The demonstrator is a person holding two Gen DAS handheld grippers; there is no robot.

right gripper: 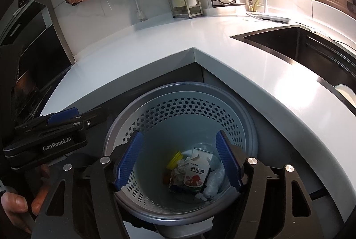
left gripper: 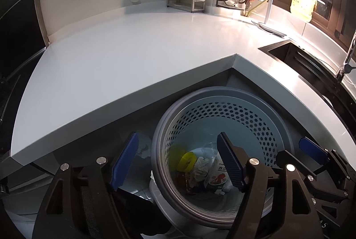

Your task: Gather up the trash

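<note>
White countertop (right gripper: 155,38) looks bare; trash lies in the bin (right gripper: 222,105); left gripper (left gripper: 178,163) and right gripper (right gripper: 178,161) are both apart and hold nothing, so probably little is left.

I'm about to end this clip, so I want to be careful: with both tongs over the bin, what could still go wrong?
1. Crumpled trash lies outside the bin, beside the left tongs; it could be left behind.
2. The right tongs hang open inside the rim, so pulling out might catch the perforated wall and tip it.
</note>
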